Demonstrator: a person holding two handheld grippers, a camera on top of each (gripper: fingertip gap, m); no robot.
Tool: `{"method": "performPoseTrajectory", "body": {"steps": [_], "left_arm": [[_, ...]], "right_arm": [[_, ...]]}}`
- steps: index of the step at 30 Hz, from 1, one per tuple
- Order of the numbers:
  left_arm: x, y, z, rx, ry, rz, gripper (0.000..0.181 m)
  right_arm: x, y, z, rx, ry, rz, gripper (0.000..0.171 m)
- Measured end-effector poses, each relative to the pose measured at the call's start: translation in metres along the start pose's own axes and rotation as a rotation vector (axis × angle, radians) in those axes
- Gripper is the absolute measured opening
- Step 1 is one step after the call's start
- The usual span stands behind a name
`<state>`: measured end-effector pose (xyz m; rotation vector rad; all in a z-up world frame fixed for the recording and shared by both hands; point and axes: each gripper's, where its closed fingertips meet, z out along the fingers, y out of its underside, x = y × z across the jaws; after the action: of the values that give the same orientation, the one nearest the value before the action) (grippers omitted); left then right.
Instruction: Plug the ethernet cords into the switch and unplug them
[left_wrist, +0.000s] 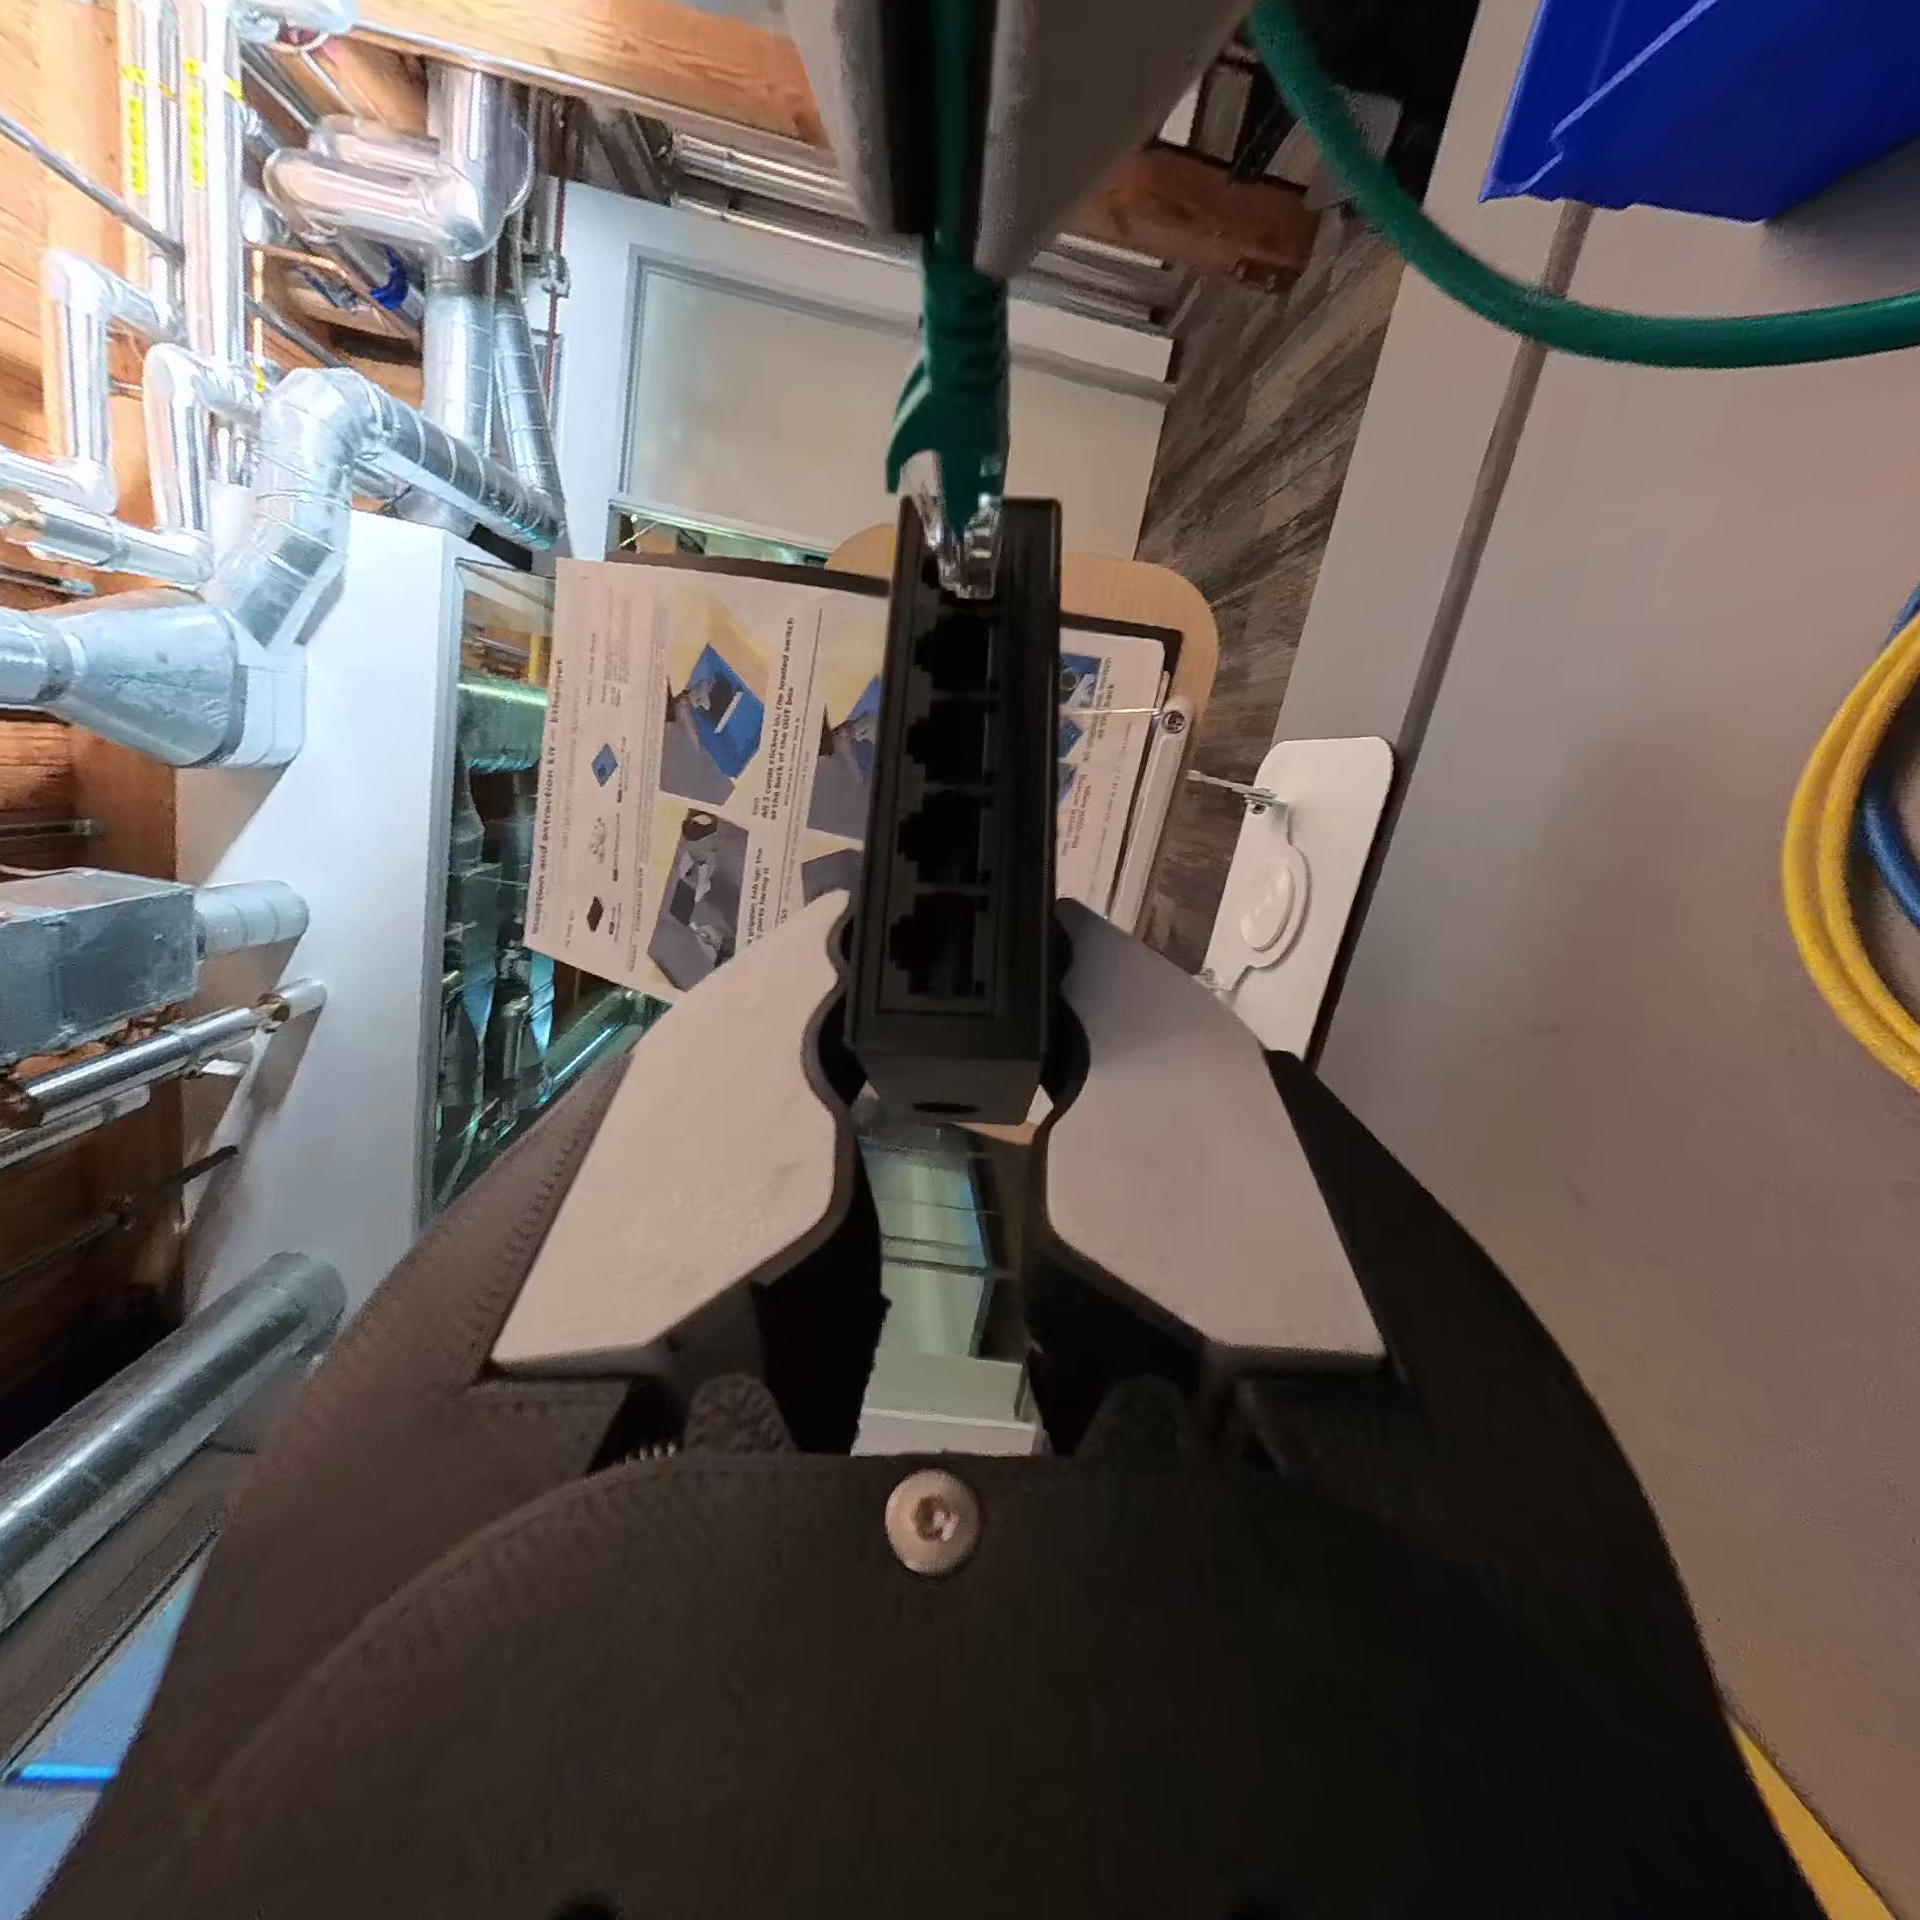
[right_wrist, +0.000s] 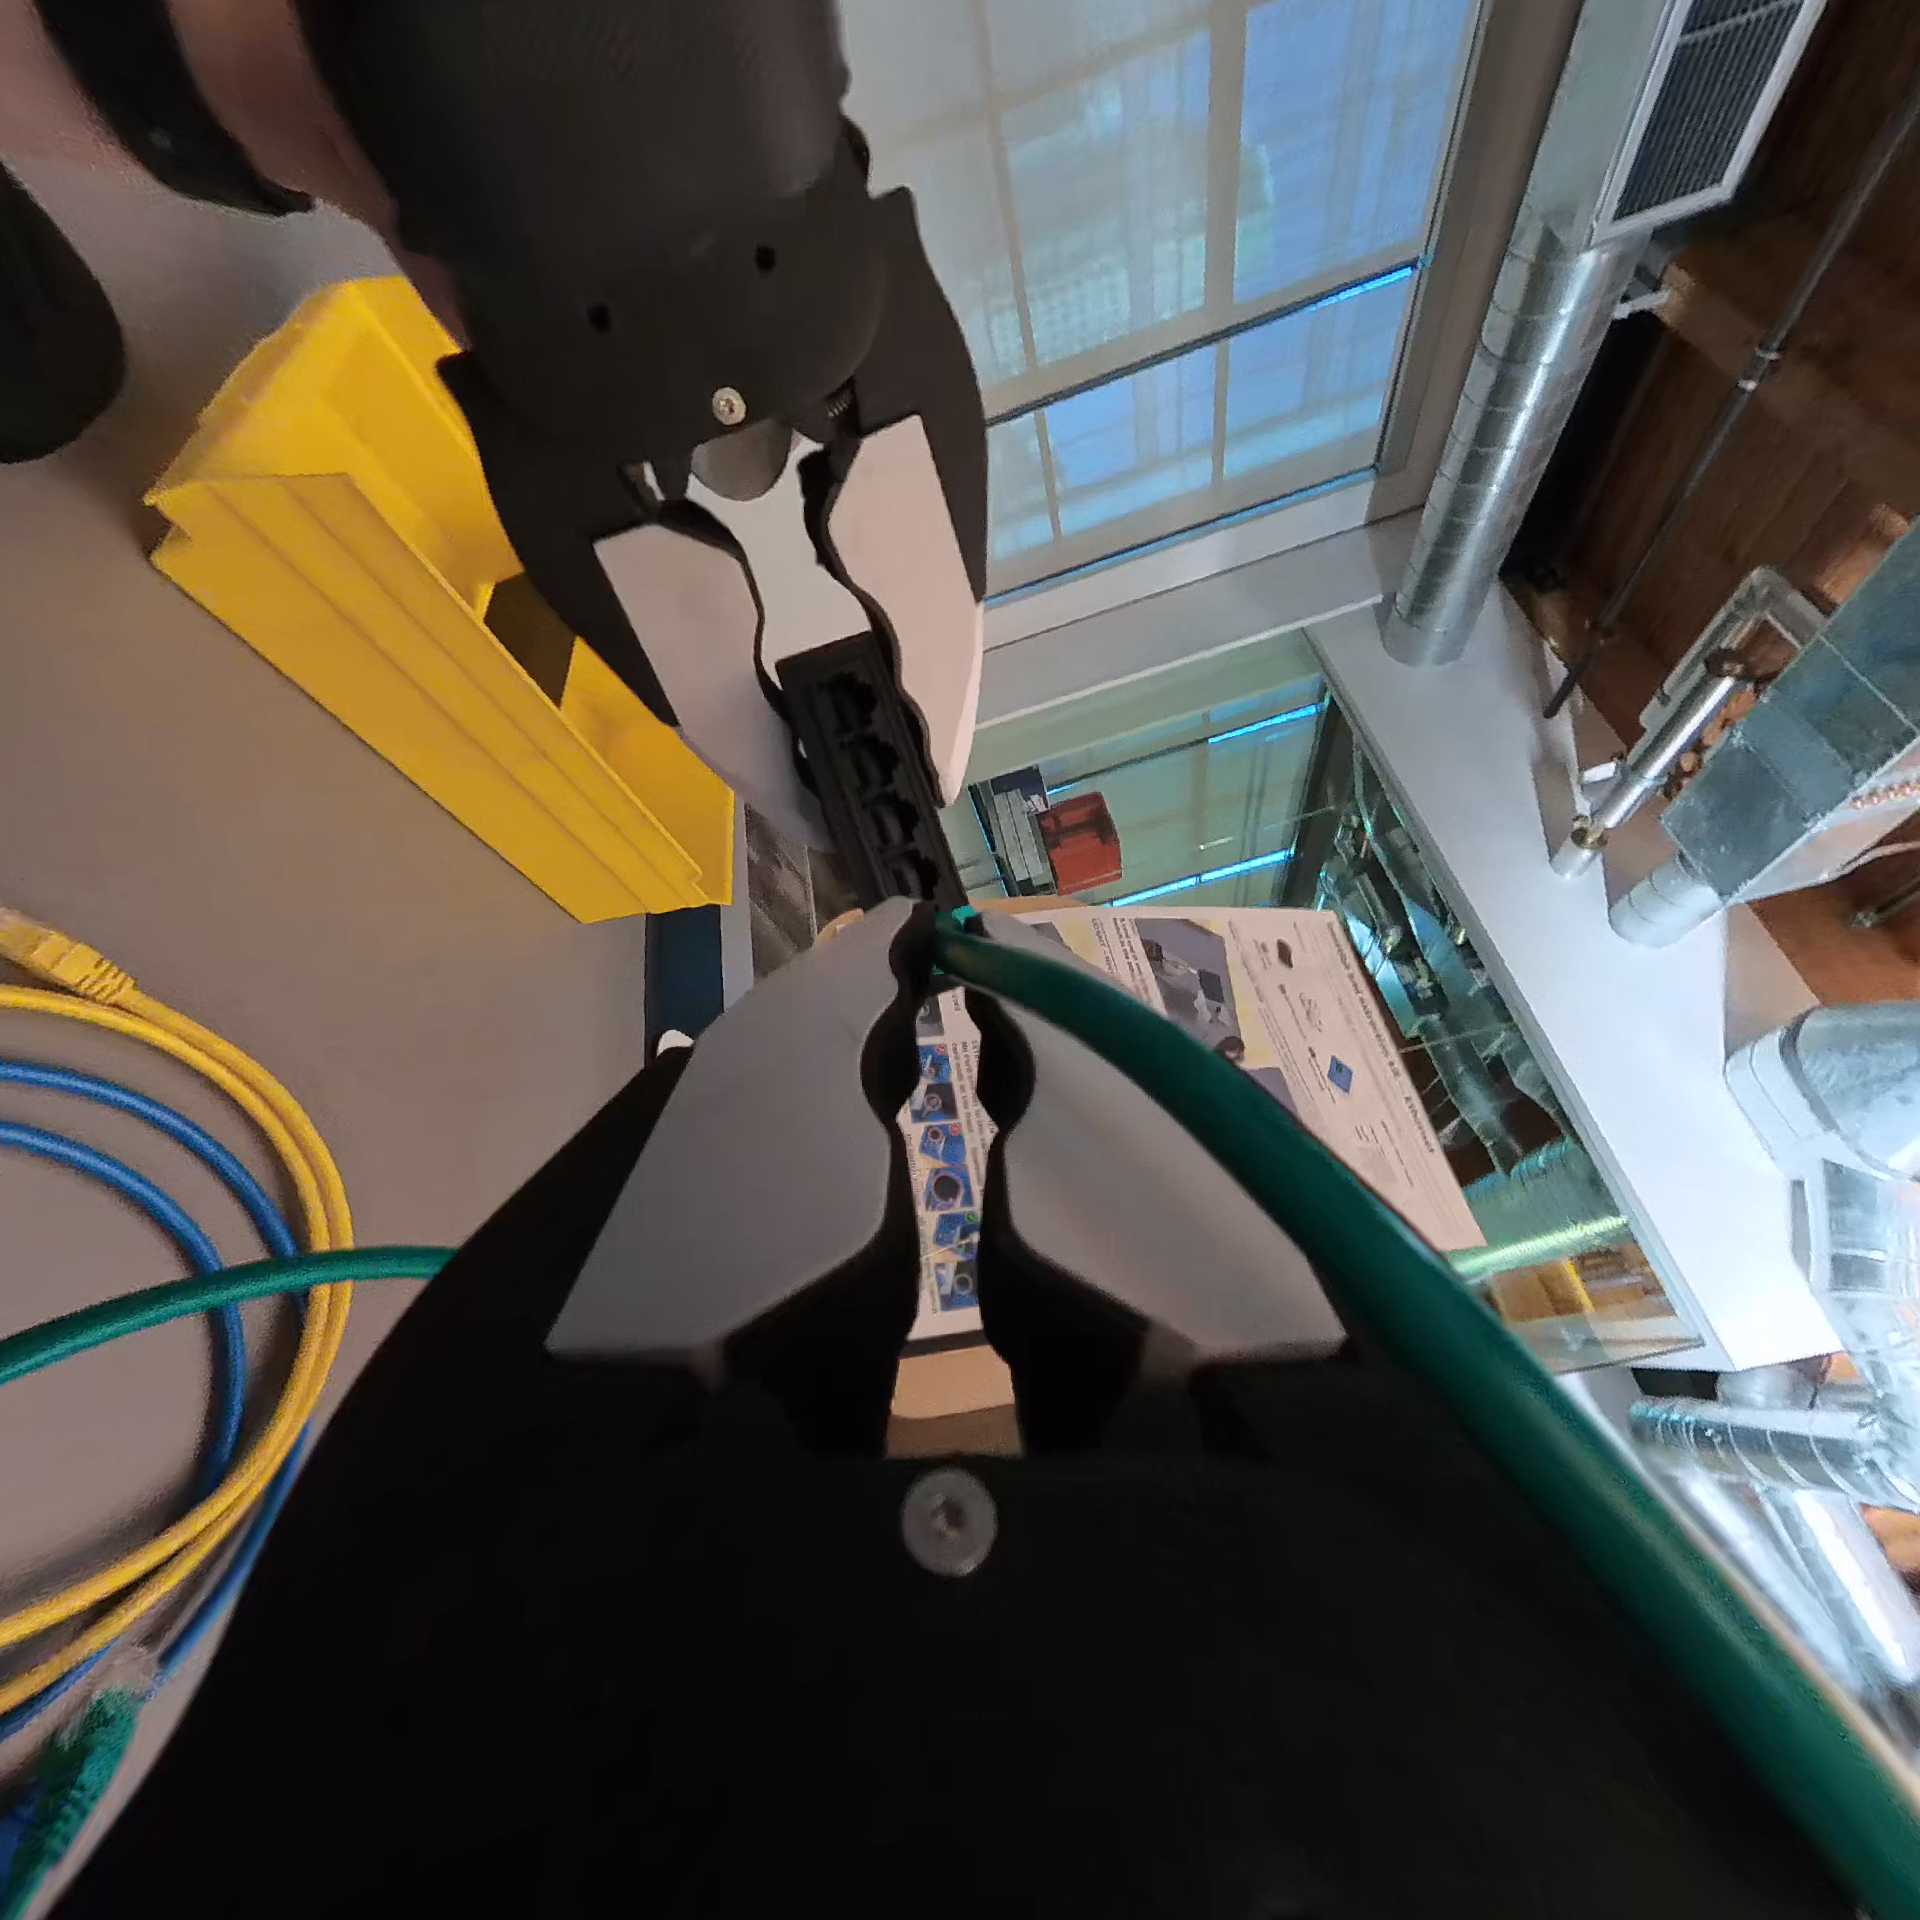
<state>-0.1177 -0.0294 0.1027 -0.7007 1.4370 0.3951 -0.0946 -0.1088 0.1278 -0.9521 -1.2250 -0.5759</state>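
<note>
While the switch (left_wrist: 951, 831) is pinched across its near end by the left gripper (left_wrist: 951, 997), its row of ports is kept facing out, so a plug can be brought in from the open side. It's held up off the table (right_wrist: 208, 831) rather than laid flat, probably so the ports can be lined up freely. The green cord (left_wrist: 961, 343) is clamped just behind its plug by the right gripper (right_wrist: 935, 945), which is closed tight on it. Gripping that close to the plug looks deliberate, since the tip can't flop around. The clear plug (left_wrist: 961, 540) is sitting at the port farthest from the left gripper, touching the opening; whether it's fully clicked in can't be told. The other four ports are seen empty. The yellow cord (right_wrist: 301, 1174) and blue cord (right_wrist: 156, 1143) are left coiled on the table, well apart from the action, beside a yellow bin (right_wrist: 395, 665). An instruction sheet (left_wrist: 675, 779) is propped behind.
</note>
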Motion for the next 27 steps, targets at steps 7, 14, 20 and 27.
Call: {"method": "performPoseTrajectory", "body": {"steps": [7,14,20,27], "left_arm": [[0.006,-0.017,-0.005,0.065,0.025,0.027,0.028],[0.005,-0.018,-0.003,0.08,0.033,-0.029,0.028],[-0.001,0.024,0.005,-0.052,0.027,-0.1,0.028],[0.007,0.018,-0.001,0.023,0.1,-0.119,0.029]], "right_arm": [[0.0,0.014,-0.005,-0.04,-0.015,-0.061,0.006],[0.009,0.012,-0.011,0.016,-0.025,0.118,0.004],[0.003,0.012,-0.003,0.081,-0.086,0.27,0.005],[-0.005,0.016,0.001,0.059,-0.084,0.189,0.004]]}}
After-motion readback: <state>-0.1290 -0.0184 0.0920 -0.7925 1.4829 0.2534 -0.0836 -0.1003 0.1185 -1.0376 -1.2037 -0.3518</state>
